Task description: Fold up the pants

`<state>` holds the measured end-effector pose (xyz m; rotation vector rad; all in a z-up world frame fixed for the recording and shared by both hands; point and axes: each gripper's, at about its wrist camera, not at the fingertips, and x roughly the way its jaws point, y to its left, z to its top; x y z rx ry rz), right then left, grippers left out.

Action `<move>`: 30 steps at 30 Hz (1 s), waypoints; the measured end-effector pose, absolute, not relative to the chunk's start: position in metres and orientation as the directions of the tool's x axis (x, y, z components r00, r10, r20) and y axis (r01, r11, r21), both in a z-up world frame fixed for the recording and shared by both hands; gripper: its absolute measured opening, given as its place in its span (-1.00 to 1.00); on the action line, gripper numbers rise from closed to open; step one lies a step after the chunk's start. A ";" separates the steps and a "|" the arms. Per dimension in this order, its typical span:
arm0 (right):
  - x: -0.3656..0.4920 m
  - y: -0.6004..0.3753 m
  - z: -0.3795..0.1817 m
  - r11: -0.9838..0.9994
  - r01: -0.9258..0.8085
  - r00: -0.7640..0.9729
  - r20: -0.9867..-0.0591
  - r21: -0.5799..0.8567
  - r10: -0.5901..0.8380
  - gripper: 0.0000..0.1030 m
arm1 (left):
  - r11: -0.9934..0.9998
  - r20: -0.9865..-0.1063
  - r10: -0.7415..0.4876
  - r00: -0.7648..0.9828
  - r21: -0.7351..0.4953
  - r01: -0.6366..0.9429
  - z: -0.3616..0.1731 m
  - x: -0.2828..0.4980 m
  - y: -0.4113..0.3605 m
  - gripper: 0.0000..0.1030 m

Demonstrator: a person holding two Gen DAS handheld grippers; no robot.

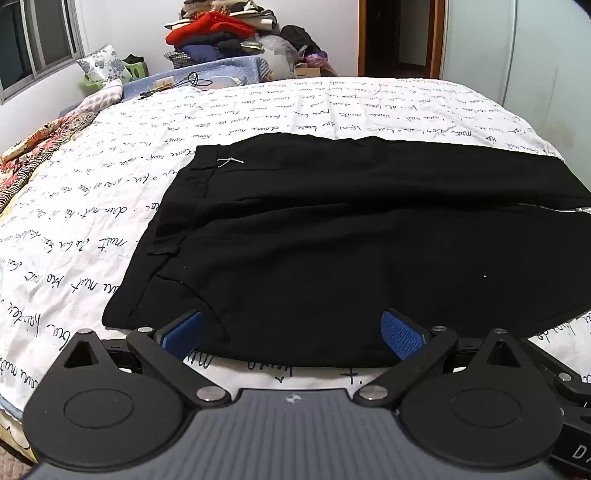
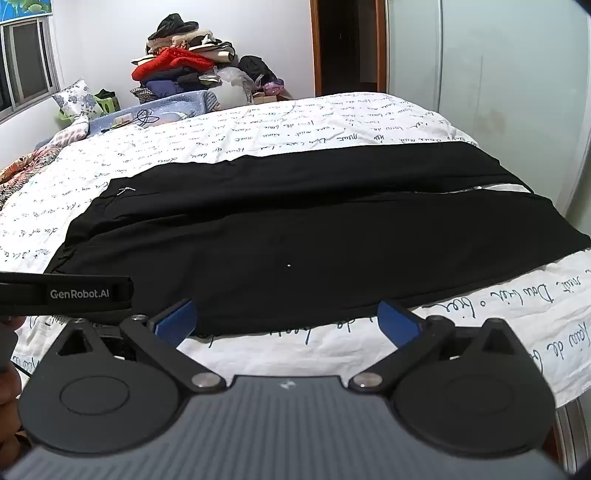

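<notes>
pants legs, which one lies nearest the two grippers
The near leg, with the white speck; its edge lies between the open left gripper fingers. The far leg lies beyond.

A home bedroom: a bed with printed sheet, piled clothes, a window.

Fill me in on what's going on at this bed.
A person holds a gripper in each hand over black pants spread flat on a bed with a script-printed white cover. Waistband lies to the left, legs run to the right, side by side. The left gripper is open, its blue pads at the near edge by the waist. The right gripper is open too, at the near edge further along the leg. Neither grips the cloth; no fold is made yet.
</notes>
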<state>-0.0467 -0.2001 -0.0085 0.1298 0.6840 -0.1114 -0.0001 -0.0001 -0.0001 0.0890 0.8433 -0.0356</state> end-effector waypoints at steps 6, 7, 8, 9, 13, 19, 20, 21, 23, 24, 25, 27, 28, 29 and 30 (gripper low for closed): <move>-0.046 -0.200 -0.010 0.986 0.141 0.763 -0.645 0.089 -0.051 1.00 | 0.995 -0.748 0.007 0.663 0.069 0.068 0.000 -0.001 0.000 1.00; -0.046 -0.200 -0.009 0.986 0.141 0.762 -0.645 0.088 -0.051 1.00 | 0.995 -0.748 0.006 0.663 0.068 0.068 0.000 -0.001 0.001 1.00; -0.045 -0.200 -0.009 0.986 0.141 0.762 -0.646 0.088 -0.051 1.00 | 0.995 -0.749 0.005 0.663 0.067 0.068 0.001 -0.001 0.001 1.00; -0.045 -0.200 -0.009 0.986 0.141 0.761 -0.647 0.088 -0.051 1.00 | 0.996 -0.749 0.004 0.663 0.065 0.068 0.001 -0.001 0.002 1.00; -0.048 -0.198 -0.007 0.986 0.140 0.767 -0.640 0.089 -0.051 1.00 | 0.996 -0.749 0.009 0.662 0.069 0.064 -0.001 0.000 0.001 1.00; -0.045 -0.200 -0.009 0.986 0.140 0.764 -0.643 0.092 -0.048 1.00 | 0.996 -0.752 0.010 0.659 0.070 0.064 -0.002 0.000 0.005 1.00; -0.045 -0.199 -0.009 0.986 0.139 0.764 -0.643 0.092 -0.048 1.00 | 0.995 -0.752 0.014 0.658 0.072 0.062 -0.003 0.001 0.004 1.00; -0.045 -0.197 -0.013 0.987 0.134 0.765 -0.642 0.088 -0.046 1.00 | 0.995 -0.753 0.014 0.658 0.073 0.062 -0.003 0.001 0.004 1.00; -0.045 -0.197 -0.013 0.987 0.134 0.765 -0.642 0.088 -0.046 1.00 | 0.995 -0.753 0.015 0.657 0.074 0.061 -0.004 0.000 0.004 1.00; -0.044 -0.197 -0.013 0.987 0.134 0.765 -0.642 0.088 -0.046 1.00 | 0.995 -0.754 0.017 0.657 0.075 0.061 -0.004 0.000 0.005 1.00; -0.044 -0.197 -0.013 0.987 0.133 0.765 -0.642 0.089 -0.045 1.00 | 0.995 -0.755 0.018 0.656 0.077 0.060 -0.005 0.000 0.005 1.00; -0.044 -0.197 -0.012 0.987 0.135 0.764 -0.643 0.090 -0.045 1.00 | 0.995 -0.755 0.022 0.655 0.080 0.060 -0.006 0.000 0.005 1.00; -0.045 -0.197 -0.013 0.987 0.134 0.764 -0.644 0.091 -0.045 1.00 | 0.995 -0.756 0.023 0.654 0.082 0.060 -0.006 0.000 0.004 1.00; -0.045 -0.196 -0.013 0.987 0.134 0.763 -0.645 0.091 -0.044 1.00 | 0.995 -0.757 0.024 0.653 0.083 0.059 -0.006 0.001 0.004 1.00; -0.046 -0.196 -0.013 0.987 0.134 0.763 -0.645 0.092 -0.043 1.00 | 0.995 -0.757 0.024 0.653 0.083 0.059 -0.006 0.001 0.004 1.00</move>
